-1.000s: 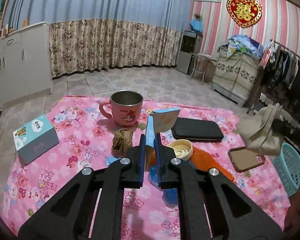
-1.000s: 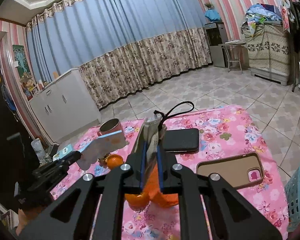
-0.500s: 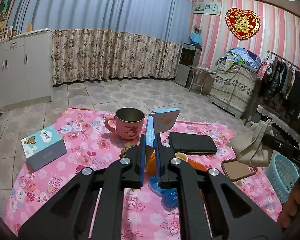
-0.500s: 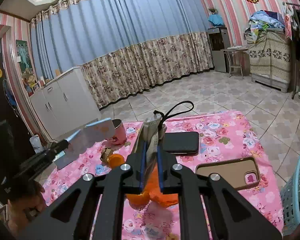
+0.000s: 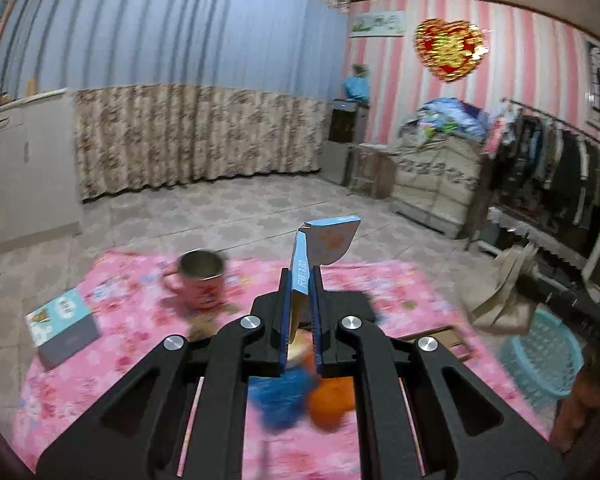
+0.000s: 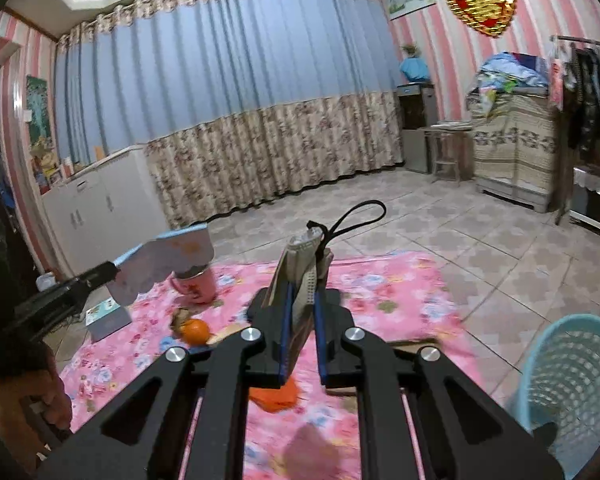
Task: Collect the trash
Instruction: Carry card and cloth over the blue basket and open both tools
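Observation:
My left gripper [image 5: 300, 280] is shut on a flattened blue and white carton [image 5: 326, 242], which stands up above the pink flowered table [image 5: 120, 360]. The same carton [image 6: 168, 258] shows at the left of the right wrist view, clamped in the left gripper [image 6: 116, 270]. My right gripper [image 6: 302, 292] is shut on a crumpled beige face mask [image 6: 304, 264] with a black loop. A light blue mesh basket [image 6: 576, 380] stands on the floor at the table's right; the basket [image 5: 540, 356] also appears at the right of the left wrist view.
On the table are a pink mug [image 5: 200, 280], a teal tissue box [image 5: 60, 326], an orange [image 6: 195, 330], orange peel [image 6: 274, 394], a brown crumpled scrap [image 6: 179, 316] and blue plastic [image 5: 280, 396]. A phone case [image 5: 440, 338] lies right. A person's hand [image 6: 28, 392] holds the left tool.
Both grippers have risen and drifted toward the right, still clamped on carton and mask. The table sits lower in both views, and the blue basket has come closer in the right wrist view.

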A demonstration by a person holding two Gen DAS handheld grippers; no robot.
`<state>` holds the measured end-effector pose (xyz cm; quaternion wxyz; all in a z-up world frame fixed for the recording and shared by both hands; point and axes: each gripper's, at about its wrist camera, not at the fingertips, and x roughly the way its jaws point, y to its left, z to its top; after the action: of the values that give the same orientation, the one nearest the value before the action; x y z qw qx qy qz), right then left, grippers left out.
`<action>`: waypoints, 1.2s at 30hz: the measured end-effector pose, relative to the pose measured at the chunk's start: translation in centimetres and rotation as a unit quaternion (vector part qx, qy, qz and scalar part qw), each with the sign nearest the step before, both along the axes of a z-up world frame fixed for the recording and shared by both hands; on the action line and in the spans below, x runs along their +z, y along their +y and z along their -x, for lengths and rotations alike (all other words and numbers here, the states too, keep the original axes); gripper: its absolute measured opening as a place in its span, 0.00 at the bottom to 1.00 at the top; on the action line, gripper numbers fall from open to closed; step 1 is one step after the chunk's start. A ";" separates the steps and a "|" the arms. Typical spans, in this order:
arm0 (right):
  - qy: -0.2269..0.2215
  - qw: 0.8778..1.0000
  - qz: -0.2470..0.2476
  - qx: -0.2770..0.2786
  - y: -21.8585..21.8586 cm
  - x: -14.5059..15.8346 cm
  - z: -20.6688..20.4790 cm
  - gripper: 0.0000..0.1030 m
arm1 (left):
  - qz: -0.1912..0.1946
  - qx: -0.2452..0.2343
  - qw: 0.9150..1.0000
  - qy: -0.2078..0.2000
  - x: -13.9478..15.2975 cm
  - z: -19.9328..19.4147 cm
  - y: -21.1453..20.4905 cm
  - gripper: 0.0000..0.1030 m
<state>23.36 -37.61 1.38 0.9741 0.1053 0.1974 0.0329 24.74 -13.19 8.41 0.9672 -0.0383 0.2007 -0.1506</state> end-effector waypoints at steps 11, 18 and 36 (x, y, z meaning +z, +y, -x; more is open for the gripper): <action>-0.013 0.976 0.046 -0.211 -16.4 1.2 10.9 0.10 | -0.005 -0.163 0.987 0.012 -0.3 3.1 -19.4 0.07; 0.007 0.969 0.016 -0.246 -21.9 -0.5 12.7 0.10 | -0.014 -0.227 0.973 0.037 -2.8 4.1 -28.1 0.07; 0.031 0.957 0.042 -0.285 -22.0 -1.2 12.6 0.57 | -0.029 -0.273 0.959 0.074 -6.2 3.9 -33.2 0.35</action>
<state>10.72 -59.61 0.21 0.9400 0.1168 0.1907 -0.2575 20.82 -46.38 2.16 0.8725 0.0350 0.2785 -0.4000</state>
